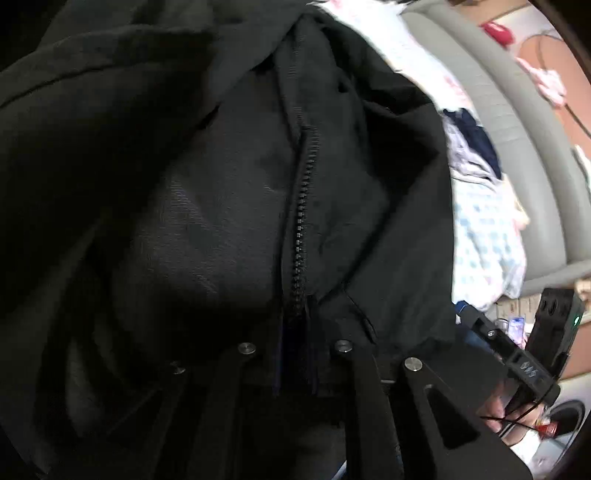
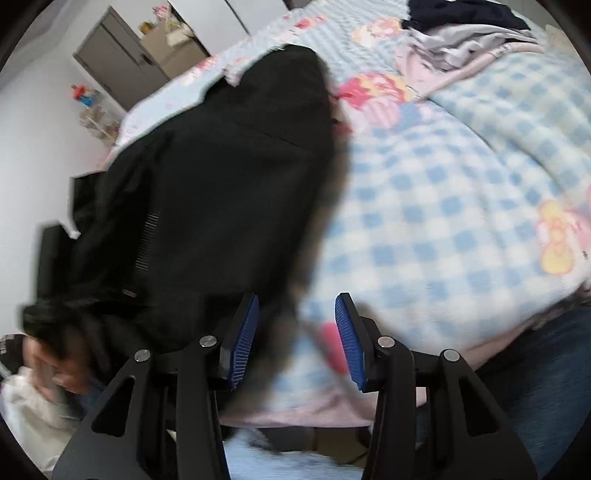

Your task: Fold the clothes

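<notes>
Black woven zip-front jacket, thick, limp and bulky, lies on the blue-checked quilt; my left gripper pinches its zipper hem, my right gripper gapes empty beside it.

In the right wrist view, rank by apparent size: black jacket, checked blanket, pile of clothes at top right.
1. checked blanket and black jacket: look alike, and the jacket is nearer.
2. pile of clothes: smallest, farthest.

No readable text, label or number anywhere
</notes>
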{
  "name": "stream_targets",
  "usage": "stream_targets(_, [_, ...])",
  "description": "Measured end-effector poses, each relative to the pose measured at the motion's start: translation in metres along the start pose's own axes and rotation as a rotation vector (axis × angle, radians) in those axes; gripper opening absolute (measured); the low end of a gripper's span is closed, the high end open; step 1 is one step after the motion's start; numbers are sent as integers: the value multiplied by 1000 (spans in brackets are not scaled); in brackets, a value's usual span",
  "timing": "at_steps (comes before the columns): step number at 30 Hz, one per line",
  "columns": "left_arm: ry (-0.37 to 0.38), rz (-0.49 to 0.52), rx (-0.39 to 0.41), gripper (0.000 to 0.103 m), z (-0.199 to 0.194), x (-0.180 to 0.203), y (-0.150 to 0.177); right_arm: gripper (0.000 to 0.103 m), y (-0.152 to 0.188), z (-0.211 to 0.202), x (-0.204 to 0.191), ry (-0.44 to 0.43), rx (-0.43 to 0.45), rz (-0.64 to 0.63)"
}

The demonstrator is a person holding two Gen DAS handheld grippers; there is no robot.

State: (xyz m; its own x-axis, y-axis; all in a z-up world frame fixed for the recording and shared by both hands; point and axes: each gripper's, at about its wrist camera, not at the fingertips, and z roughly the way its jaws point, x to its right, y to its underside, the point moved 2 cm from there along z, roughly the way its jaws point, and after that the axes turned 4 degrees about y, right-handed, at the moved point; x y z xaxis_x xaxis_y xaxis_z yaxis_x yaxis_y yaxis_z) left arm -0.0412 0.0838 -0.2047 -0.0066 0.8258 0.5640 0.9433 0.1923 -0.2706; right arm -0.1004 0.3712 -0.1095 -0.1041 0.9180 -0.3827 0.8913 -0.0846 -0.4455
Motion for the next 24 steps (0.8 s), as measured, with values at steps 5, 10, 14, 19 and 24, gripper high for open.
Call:
stream_targets(5, [86,-59,57,28,-30,-3,19,51,10,-8,-21,-125,-26,-46])
stream_targets(10, [222,-114,77,41,-67,-17,46,51,28,-6,-19,-119,-63,-48])
stream_targets(14, [329,-110,-1,50,-48,-5,61,51,39,-6,-15,-132,-75,-12])
stream_targets(19, [380,-137,-59,57,-33,-4,68,51,50,-10,-14,-139,-72,-6])
stream_targets(24, [427,-160,-110,66,-20,-4,74,51,55,-18,-9,-153,-60,9])
